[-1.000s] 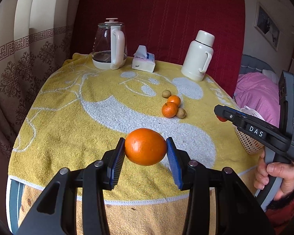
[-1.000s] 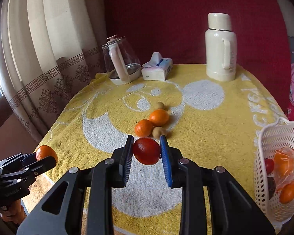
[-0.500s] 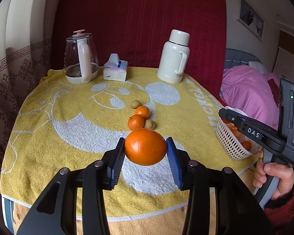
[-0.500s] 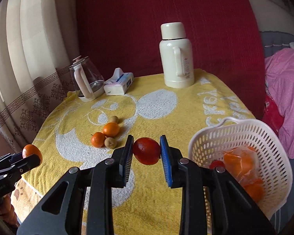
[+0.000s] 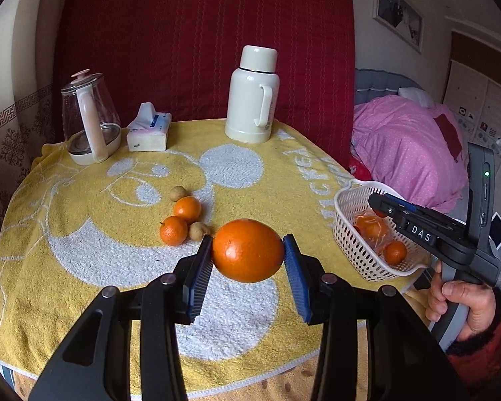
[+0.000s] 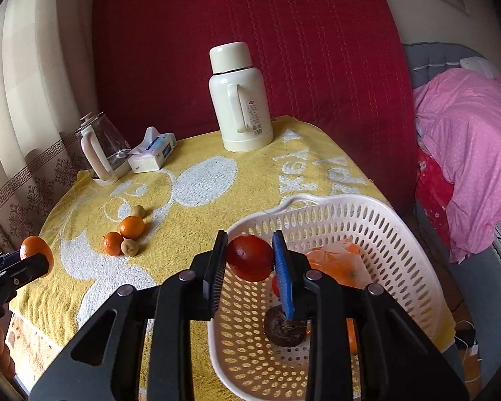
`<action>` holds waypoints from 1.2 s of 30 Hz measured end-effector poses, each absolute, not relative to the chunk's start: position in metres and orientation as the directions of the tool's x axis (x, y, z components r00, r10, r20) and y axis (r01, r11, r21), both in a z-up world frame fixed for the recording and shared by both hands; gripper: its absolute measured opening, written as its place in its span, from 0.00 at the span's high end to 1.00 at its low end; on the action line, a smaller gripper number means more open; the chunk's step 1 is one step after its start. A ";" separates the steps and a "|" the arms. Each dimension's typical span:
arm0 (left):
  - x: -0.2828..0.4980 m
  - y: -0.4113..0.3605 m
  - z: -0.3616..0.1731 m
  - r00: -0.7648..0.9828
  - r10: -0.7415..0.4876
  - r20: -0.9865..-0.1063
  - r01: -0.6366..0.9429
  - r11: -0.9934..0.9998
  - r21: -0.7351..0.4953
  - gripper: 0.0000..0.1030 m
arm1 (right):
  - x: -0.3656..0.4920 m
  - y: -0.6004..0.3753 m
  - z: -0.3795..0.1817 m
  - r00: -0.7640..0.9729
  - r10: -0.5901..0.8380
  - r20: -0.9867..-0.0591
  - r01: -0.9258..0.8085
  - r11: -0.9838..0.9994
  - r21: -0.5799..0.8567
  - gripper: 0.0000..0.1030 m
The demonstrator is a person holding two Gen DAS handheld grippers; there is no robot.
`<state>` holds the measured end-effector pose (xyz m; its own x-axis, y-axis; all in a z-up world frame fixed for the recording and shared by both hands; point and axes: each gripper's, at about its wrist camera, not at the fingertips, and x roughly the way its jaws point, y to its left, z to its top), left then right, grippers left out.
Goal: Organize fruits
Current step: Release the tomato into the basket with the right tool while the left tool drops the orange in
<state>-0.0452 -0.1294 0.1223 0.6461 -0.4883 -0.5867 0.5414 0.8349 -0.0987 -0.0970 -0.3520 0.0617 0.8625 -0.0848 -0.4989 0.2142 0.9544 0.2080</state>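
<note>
I am swinging both claws toward the white basket at the counter's right edge, which a second ago sat off to the side and is now lying directly under my right claw. That claw is clenching a small red-orange fruit above the basket's near rim, over the bagged oranges and a dark fruit already inside. My left claw is gripping a large orange above the yellow towel, well short of the basket. Four small fruits are waiting mid-counter. Judging from this, the right-hand drop is imminent, and the orange should be following.
</note>
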 end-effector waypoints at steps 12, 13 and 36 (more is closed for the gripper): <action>-0.046 -0.175 0.126 0.607 -0.534 -0.589 0.613 0.786 -0.082 0.59 | -0.110 -0.386 0.053 0.844 -0.137 -0.519 0.289 0.931 0.224 0.59; -0.046 -0.179 0.126 0.602 -0.539 -0.589 0.620 0.781 -0.080 0.59 | -0.113 -0.389 0.053 0.845 -0.143 -0.515 0.297 0.927 0.230 0.57; -0.053 -0.265 0.116 0.464 -0.632 -0.621 0.754 0.649 -0.097 0.59 | -0.132 -0.440 0.052 0.838 -0.220 -0.499 0.404 0.865 0.297 0.43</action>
<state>-0.0533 -0.2647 0.1160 0.4640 -0.6316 -0.6212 0.7543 0.6494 -0.0969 -0.1322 -0.4400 0.0524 0.8384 -0.2201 -0.4987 0.4039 0.8652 0.2972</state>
